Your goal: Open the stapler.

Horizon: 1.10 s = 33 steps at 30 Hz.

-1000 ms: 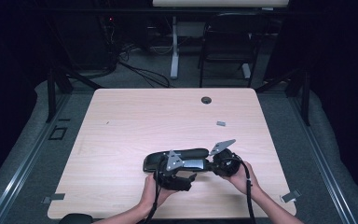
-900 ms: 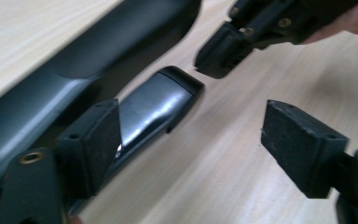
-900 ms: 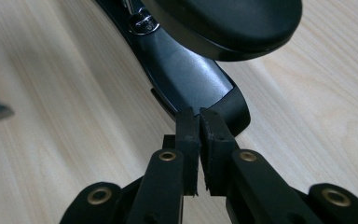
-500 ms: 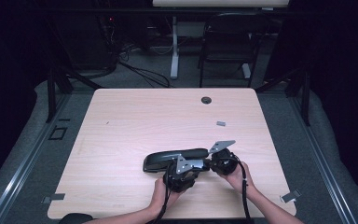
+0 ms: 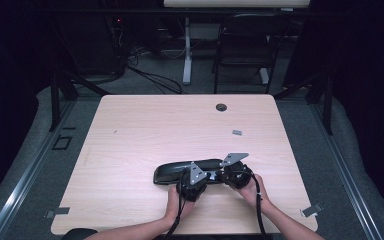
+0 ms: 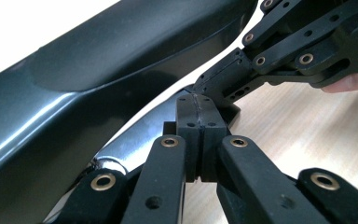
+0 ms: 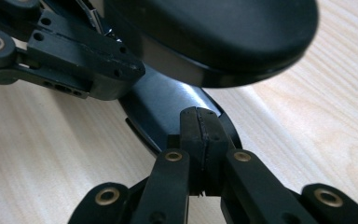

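Note:
A black glasses case [image 5: 175, 171] lies open on the wooden table [image 5: 130, 145], near the front edge. Its lid [image 6: 98, 60] stands raised over the glossy lower half [image 6: 130, 142]. My left gripper [image 5: 202, 176] meets the case's near side; its jaws have just been closing, and its pads [image 6: 196, 114] now touch with nothing showing between them, at the lower half's rim. My right gripper [image 5: 220, 176] comes in from the right, its pads [image 7: 199, 123] pressed together on the rim of the lower half [image 7: 168, 105], under the lid [image 7: 214, 32]. The two grippers' tips nearly touch.
A small grey piece [image 5: 237, 132] lies right of the table's middle, and a round cable hole [image 5: 221, 107] sits near the far edge. Tape strips mark the front corners [image 5: 311, 210]. A chair [image 5: 240, 55] and cables stand beyond the table.
My left hand has moved right and down to the case's near side, and its jaws have gone from wide apart to together. The right gripper has stayed in place.

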Motion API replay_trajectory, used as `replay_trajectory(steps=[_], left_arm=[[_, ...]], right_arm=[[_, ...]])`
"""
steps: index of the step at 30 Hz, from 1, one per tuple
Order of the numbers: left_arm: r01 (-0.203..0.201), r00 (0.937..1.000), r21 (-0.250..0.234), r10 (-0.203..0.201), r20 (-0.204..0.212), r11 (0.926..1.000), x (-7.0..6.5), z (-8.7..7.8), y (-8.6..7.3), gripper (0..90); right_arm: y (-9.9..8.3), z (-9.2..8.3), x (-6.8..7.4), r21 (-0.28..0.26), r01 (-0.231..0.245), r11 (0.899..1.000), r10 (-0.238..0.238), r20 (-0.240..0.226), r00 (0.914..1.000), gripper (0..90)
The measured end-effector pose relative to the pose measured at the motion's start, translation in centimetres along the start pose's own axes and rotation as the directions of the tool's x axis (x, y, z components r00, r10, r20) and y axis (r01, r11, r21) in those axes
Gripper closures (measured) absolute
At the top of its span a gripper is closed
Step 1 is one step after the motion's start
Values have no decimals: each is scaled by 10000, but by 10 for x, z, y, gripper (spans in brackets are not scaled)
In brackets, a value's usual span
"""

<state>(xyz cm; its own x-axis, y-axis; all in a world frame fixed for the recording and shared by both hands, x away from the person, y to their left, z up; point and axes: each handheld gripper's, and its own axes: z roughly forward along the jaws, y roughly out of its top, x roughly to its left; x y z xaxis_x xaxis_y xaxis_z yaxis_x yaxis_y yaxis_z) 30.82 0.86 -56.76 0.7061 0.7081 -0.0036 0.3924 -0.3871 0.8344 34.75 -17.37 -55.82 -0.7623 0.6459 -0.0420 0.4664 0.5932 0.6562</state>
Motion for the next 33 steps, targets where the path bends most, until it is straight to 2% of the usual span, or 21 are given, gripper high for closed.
replay_trajectory(steps=[5, 7, 9, 18, 23, 28, 33], left_arm=[[-66, 9997, -230, 61, -223, 9997, -1, 5, -1, 900], [-120, 9995, -541, 104, -299, 9985, 0, 5, 1, 900], [-136, 9994, -618, 115, -339, 9980, 0, 4, 2, 900], [-234, 9995, -823, 216, -231, 9963, -2, 3, 2, 900], [-530, 9972, -983, 474, -580, 9937, -6, 6, 0, 900], [-468, 9968, -1135, 390, -700, 9924, -7, 8, -1, 900], [-624, 9951, -1311, 515, -845, 9894, -6, 7, 2, 900]], right_arm=[[-1, 0, 0, -52, -51, 10000, 52, 48, 10000, 900], [-1, 0, 0, -63, -8, 10000, 8, 49, 10000, 900], [-1, 0, 0, -94, -80, 9999, 80, 13, 10000, 900], [-2, 1, 2, -227, 27, 9997, -23, 176, 9998, 900], [-3, 1, 3, -272, -72, 9996, 81, 297, 9995, 900], [-3, 2, 3, -309, -64, 9995, 75, 329, 9994, 900], [-3, 2, 3, -408, -143, 9991, 156, 327, 9993, 900]])
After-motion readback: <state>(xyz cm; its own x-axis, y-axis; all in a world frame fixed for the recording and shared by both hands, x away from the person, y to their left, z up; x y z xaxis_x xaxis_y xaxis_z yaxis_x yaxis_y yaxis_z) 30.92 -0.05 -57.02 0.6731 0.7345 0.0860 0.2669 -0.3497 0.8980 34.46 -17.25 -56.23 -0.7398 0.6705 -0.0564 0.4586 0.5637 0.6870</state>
